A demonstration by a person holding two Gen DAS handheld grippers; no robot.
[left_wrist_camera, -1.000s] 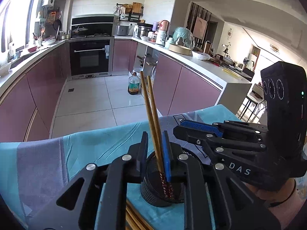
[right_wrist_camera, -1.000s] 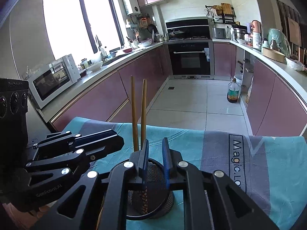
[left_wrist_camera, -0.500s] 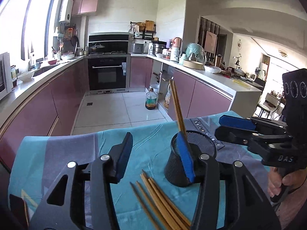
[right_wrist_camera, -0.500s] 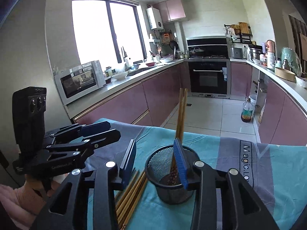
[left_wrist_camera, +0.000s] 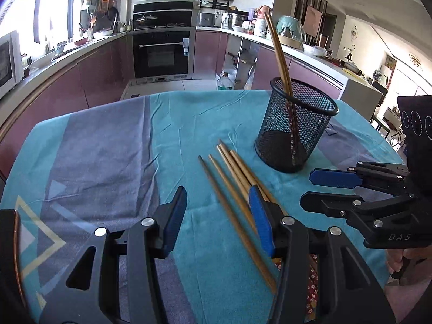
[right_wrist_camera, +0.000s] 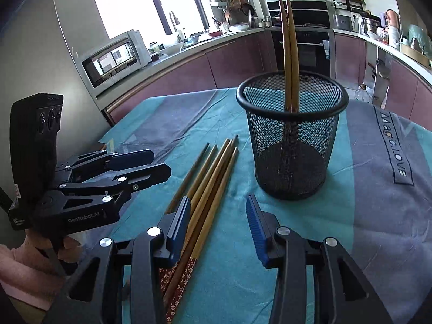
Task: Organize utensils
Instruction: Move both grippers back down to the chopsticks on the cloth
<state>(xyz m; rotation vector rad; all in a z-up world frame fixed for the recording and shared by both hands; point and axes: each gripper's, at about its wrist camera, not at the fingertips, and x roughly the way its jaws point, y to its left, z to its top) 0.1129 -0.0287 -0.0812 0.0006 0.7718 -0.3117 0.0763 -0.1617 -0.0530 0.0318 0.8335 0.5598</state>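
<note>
Chopsticks (left_wrist_camera: 237,189) loose on the tablecloth (left_wrist_camera: 108,148), approx five in a fanned bundle just beside the black mesh holder (left_wrist_camera: 294,127), on its near-left side as the left wrist cam sees it, toward the table's near edge. Two more chopsticks (right_wrist_camera: 290,54) already stand in the holder, patterned ends down, narrow tips up, leaning on the rim. Loose ones lie flat w/ long axes roughly parallel, narrow tips pointing at the holder's base, red flower-pattern handle ends (right_wrist_camera: 178,278) toward the grippers. Likely light, stiff, smooth wood, so prob. slippery and prone to roll or scissor if pinched off-centre; best grip looks like across the shaft near the middle or a bit toward the thicker patterned end, one or two at a time. Left gripper (left_wrist_camera: 218,224) has jaws wide apart, empty, hovering over the bundle w/ its right pad over a couple of sticks. Right gripper (right_wrist_camera: 218,226) likewise spread, holding nothing, above the handle ends.
</note>
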